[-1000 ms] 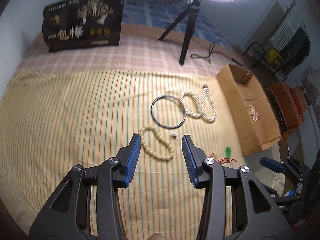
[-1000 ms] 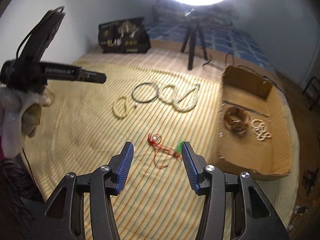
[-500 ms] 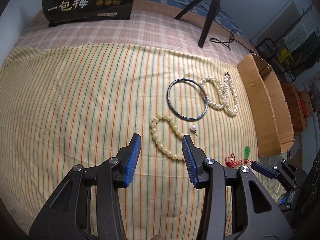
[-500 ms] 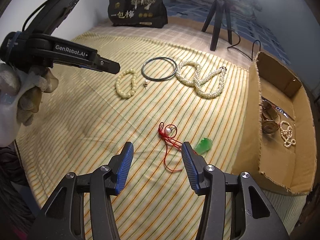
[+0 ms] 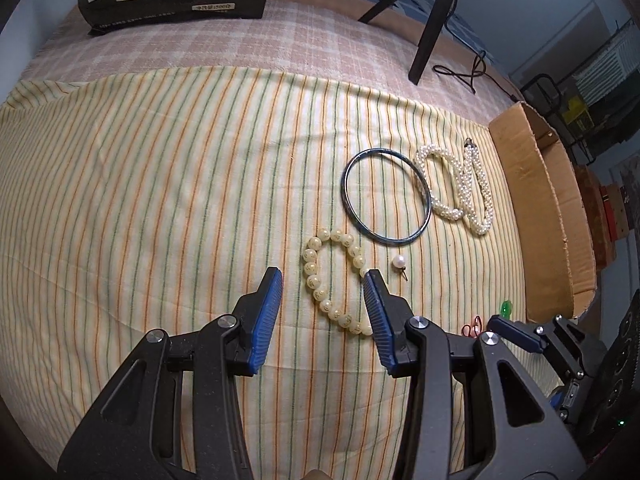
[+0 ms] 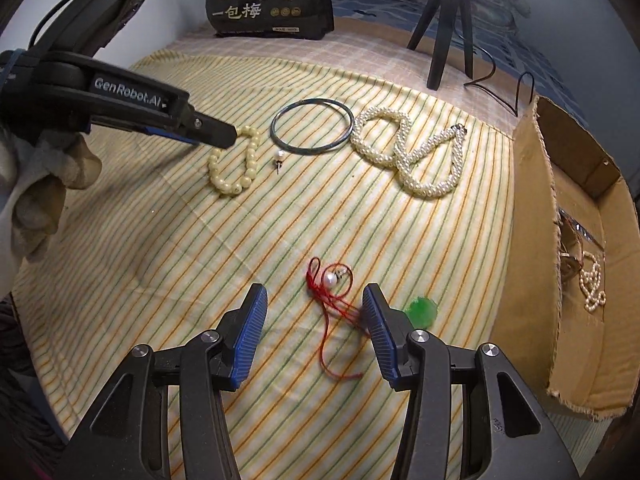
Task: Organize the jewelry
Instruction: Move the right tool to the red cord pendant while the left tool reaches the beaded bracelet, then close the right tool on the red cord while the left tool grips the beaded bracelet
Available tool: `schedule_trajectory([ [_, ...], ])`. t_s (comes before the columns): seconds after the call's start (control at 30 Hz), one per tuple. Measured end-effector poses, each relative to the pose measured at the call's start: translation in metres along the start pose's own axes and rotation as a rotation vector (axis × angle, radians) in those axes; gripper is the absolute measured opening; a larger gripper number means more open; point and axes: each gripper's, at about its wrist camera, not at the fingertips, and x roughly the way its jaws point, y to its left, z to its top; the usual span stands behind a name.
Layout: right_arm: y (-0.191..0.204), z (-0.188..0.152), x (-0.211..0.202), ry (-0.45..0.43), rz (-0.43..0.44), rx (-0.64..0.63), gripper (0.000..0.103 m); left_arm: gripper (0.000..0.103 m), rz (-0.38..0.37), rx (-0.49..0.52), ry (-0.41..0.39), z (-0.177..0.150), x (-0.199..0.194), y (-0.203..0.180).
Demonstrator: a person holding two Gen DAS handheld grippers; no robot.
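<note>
Both grippers point steeply down at a striped cloth (image 5: 160,200) spread over a bed.

Left gripper (image 5: 322,300): fingers apart, nothing between the pads pressed. A cream bead bracelet (image 5: 320,280) lies on the cloth in the gap; the right-hand finger's tip overlaps the bracelet's far side in this view, contact uncertain. In the right wrist view this gripper comes in from 9 o'clock, held by a gloved hand (image 6: 44,184), its tip over the bracelet's upper left.

Around the bracelet, left wrist view:
- loose pearl earring (image 5: 400,262) just beside it at 3 o'clock
- dark thin bangle (image 5: 386,196) at 1 o'clock, near but apart
- thick pearl necklace (image 5: 460,192), looped, touching the bangle's 3 o'clock edge
- open cardboard box (image 5: 548,216) further toward 3 o'clock

Right gripper (image 6: 314,316): fingers apart, empty. A red cord (image 6: 332,312) lies tangled on the cloth between the fingertips, with a second pearl earring (image 6: 331,279) in its loop at 12 o'clock. Green pendant (image 6: 421,312) just outside the right-hand finger, at 3 o'clock.

Inside the box, right wrist view: a small pearl strand (image 6: 592,284) and a brownish piece beside it, too dim to identify.

Far edge, 12 o'clock: black printed bag (image 6: 272,4), tripod legs (image 6: 440,40).
</note>
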Motion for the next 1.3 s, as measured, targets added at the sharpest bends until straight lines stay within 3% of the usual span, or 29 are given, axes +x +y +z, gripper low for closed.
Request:
schedule_trajectory([
  [0.1,0.001,0.003,0.005,0.004,-0.010,-0.002,0.047,0.043,0.002,-0.002,0.003,0.001,0.004,0.000],
  [0.27,0.001,0.005,0.010,0.013,-0.012,-0.003,0.036,0.043,0.008,0.003,0.010,0.001,0.009,0.001],
  [0.47,-0.001,0.005,0.011,0.014,-0.002,0.002,0.036,0.042,0.030,0.028,0.006,0.000,0.012,-0.003],
  [0.93,-0.011,-0.004,0.012,0.064,0.037,0.011,0.036,0.011,0.094,0.059,-0.014,-0.002,0.012,0.002],
  [1.0,-0.011,-0.005,0.011,0.069,0.034,0.011,0.033,0.009,0.102,0.064,-0.021,-0.002,0.012,0.002],
  [1.17,-0.010,-0.010,0.009,0.086,0.014,0.002,0.012,0.009,0.104,0.070,-0.030,-0.004,0.012,0.001],
  [1.3,-0.008,-0.014,0.007,0.090,0.003,-0.017,0.005,0.005,0.103,0.064,-0.037,-0.005,0.011,0.001],
])
